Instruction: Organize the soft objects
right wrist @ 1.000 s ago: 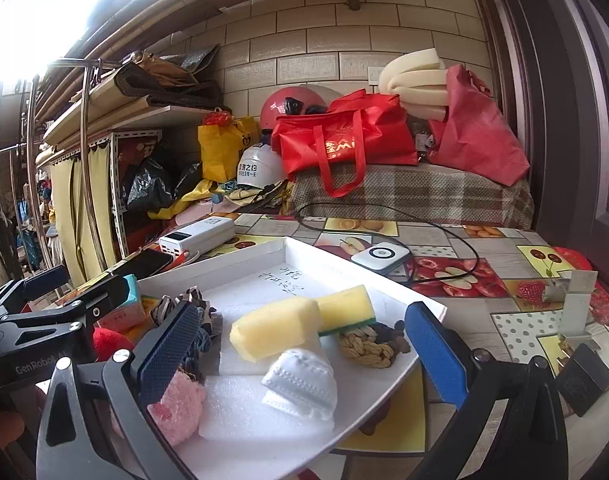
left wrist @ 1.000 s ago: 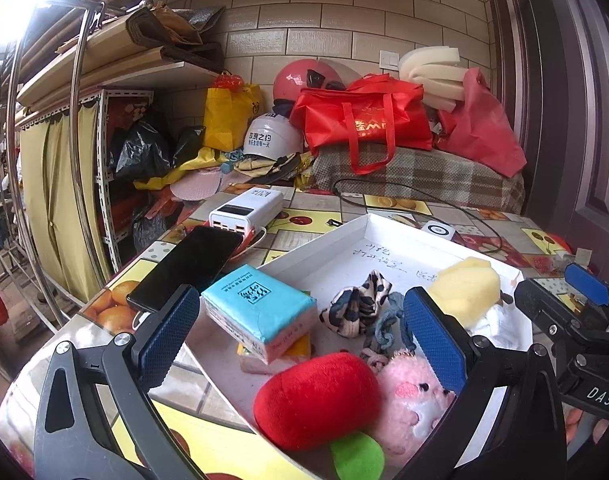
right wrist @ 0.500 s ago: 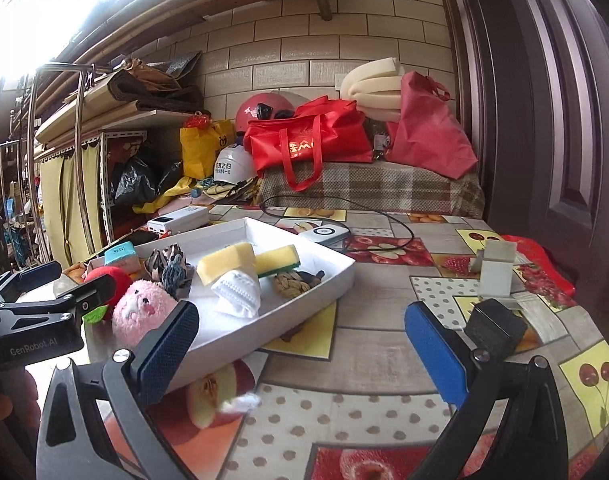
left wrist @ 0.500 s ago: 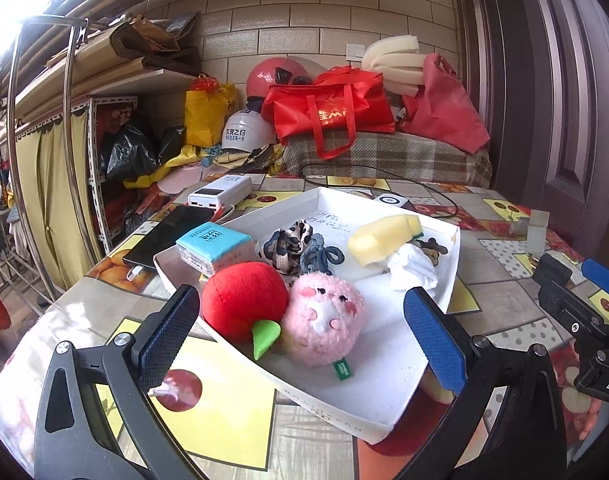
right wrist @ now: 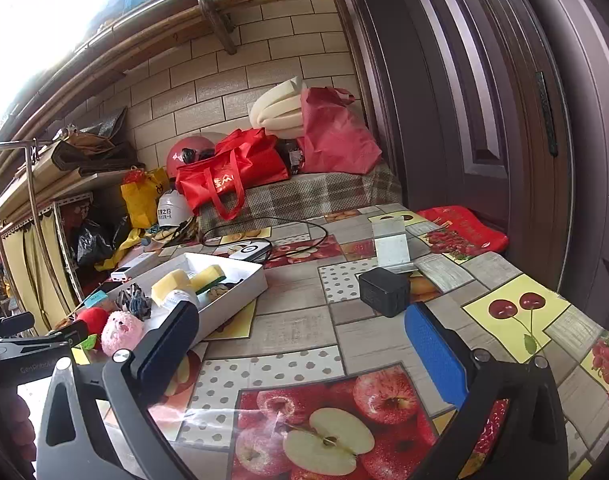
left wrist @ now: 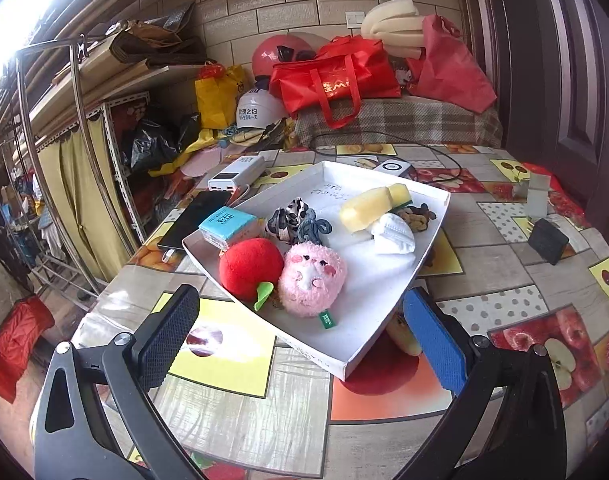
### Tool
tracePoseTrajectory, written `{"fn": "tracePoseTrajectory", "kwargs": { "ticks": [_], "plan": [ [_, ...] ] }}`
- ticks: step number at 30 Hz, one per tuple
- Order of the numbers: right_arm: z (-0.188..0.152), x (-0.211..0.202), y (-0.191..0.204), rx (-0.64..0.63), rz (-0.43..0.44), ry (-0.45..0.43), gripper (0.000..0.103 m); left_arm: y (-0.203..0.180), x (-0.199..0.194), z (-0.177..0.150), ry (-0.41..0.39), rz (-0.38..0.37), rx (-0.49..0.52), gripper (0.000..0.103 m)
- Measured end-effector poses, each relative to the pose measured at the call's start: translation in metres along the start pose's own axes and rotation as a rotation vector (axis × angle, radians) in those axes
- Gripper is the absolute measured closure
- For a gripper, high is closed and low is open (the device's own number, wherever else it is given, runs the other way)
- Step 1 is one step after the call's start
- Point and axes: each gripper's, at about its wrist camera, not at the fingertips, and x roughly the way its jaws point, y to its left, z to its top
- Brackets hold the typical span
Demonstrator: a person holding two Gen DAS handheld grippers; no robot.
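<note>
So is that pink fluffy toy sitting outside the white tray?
No, the pink plush toy lies inside the white tray, touching the red plush apple near the tray's front corner.

The handwriting on the white tray (left wrist: 432, 216) floor is too small to read — the brown knotted item (left wrist: 418, 216) sits half-hidden, perhaps a hair tie.

Both grippers: black frames, silver screws, blue textured pads on the fingers (left wrist: 432, 344).
</note>
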Motion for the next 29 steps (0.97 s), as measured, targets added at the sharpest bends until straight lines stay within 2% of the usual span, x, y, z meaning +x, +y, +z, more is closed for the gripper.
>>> {"fn": "tracePoseTrajectory", "kwargs": {
  "ticks": [3, 8, 15, 23, 29],
  "plan": [
    [0.003, -0.001, 0.004, -0.012, 0.035, 0.036, 0.0, 0.004, -0.008, 0.006, -0.006, -0.005, -0.016, 0.0],
    [0.008, -0.013, 0.017, -0.07, 0.048, -0.015, 0.0, 0.01, -0.024, 0.016, -0.072, 0.013, -0.027, 0.0],
    [0.013, -0.02, 0.024, -0.103, 0.071, -0.052, 0.0, 0.012, -0.029, 0.022, -0.078, -0.014, -0.034, 0.0],
    [0.014, -0.019, 0.012, -0.068, 0.036, -0.047, 0.0, 0.005, -0.022, 0.02, -0.047, -0.036, -0.018, 0.0],
    [0.021, -0.026, -0.006, -0.047, -0.018, -0.07, 0.0, -0.01, -0.021, 0.019, -0.041, -0.116, 0.013, 0.0]
  ]
}}
